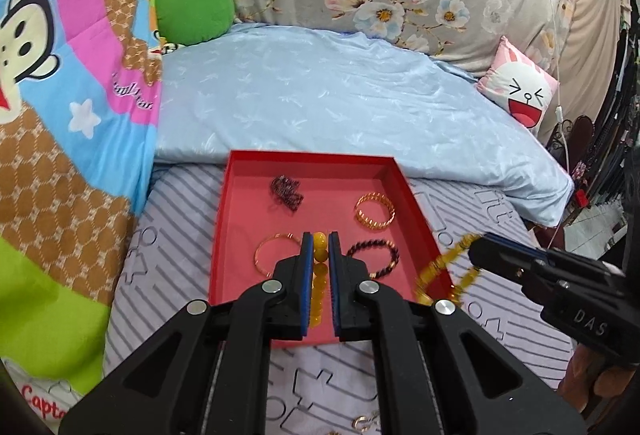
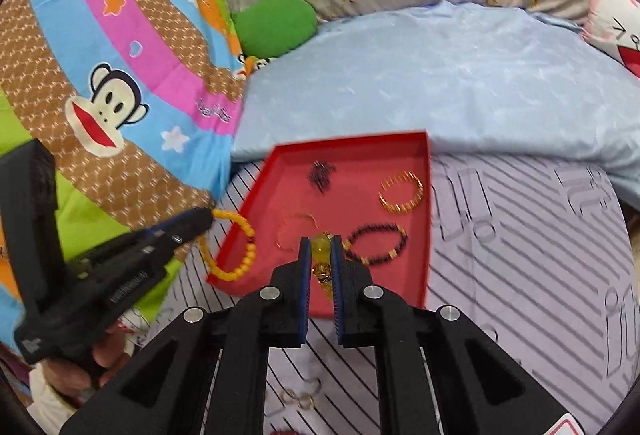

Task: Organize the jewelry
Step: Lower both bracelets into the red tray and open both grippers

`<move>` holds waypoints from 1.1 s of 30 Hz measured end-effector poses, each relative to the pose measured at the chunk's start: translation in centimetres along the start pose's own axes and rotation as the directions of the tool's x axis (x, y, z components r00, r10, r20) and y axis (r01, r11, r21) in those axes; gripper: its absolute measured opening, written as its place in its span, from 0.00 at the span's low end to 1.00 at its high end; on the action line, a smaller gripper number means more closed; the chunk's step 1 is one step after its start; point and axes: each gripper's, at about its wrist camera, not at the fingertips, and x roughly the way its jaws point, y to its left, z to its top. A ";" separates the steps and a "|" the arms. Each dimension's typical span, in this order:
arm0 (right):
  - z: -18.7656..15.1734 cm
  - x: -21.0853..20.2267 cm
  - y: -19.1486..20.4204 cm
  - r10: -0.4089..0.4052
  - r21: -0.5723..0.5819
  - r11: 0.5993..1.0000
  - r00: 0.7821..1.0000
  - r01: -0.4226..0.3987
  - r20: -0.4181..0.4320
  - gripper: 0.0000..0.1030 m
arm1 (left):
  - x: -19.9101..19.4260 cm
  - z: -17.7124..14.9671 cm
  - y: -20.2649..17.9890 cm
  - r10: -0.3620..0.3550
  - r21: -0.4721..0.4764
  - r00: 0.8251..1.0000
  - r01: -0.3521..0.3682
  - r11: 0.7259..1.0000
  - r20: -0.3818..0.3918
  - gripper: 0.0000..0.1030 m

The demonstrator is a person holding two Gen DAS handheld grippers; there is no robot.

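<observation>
Fingers (image 1: 308, 255) pinching yellow bracelet (image 1: 319, 259)

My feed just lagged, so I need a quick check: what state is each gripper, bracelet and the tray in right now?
Left gripper: shut on the yellow bead bracelet, held in the air.
Right gripper: shut on the yellow charm bracelet, held in the air.
Red tray: open, on the striped sheet.
Gold link bracelet: lying in the tray.
Dark bead bracelet: lying in the tray.
Thin gold bangle: lying in the tray.
Dark coiled piece: bunched, in the tray.
</observation>
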 end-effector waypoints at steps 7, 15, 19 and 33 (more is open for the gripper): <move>4.8 5.2 0.9 0.046 -0.039 0.998 0.999 -0.046 -0.017 0.09 | 5.1 3.0 1.7 -0.058 -0.035 0.997 0.057 0.998 -0.045 0.07; 5.9 12.8 -0.4 0.055 -0.020 0.998 0.994 -0.057 -0.097 0.09 | 11.5 4.1 3.7 -0.059 -0.052 0.992 0.054 0.997 -0.112 0.07; 4.8 15.7 -1.8 0.006 -0.023 1.000 0.986 -0.010 -0.165 0.09 | 14.0 3.5 4.1 -0.037 -0.046 0.987 0.030 0.998 -0.159 0.07; 3.3 12.9 -2.6 -0.122 -0.089 0.989 0.988 0.114 -0.090 0.27 | 12.4 2.1 3.6 0.156 0.016 0.986 -0.155 0.988 -0.066 0.57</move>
